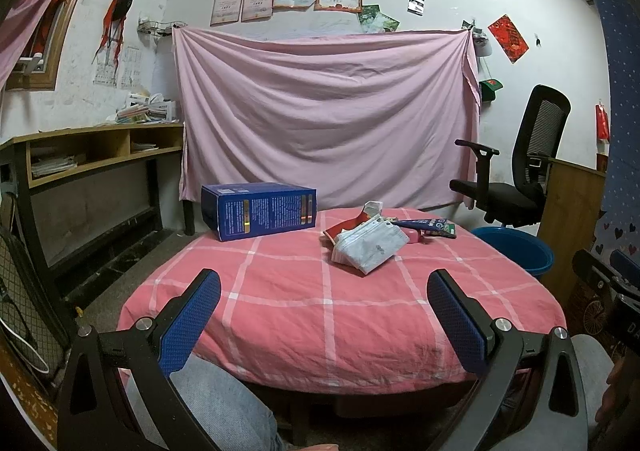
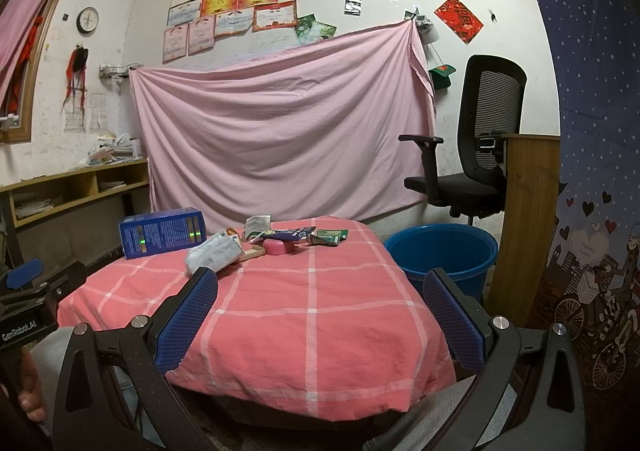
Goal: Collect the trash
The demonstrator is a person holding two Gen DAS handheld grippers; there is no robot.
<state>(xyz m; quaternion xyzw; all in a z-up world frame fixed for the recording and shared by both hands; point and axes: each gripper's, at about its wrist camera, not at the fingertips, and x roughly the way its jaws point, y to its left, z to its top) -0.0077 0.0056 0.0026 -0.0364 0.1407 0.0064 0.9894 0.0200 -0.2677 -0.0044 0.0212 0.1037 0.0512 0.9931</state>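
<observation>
The trash (image 1: 372,239) lies in a loose heap at the far side of the table (image 1: 280,311), which has a pink checked cloth. The biggest piece is a blue box (image 1: 260,211) on its side at the far left. Next is a pale crumpled packet (image 1: 370,247), then a dark blue wrapper (image 1: 424,226), a green wrapper (image 2: 326,237) and a small pink piece (image 2: 277,247). A blue bucket (image 2: 440,255) stands on the floor beside the table, right. The left gripper (image 1: 324,315) and right gripper (image 2: 320,315) hover near the front edge, jaws spread wide, holding nothing.
</observation>
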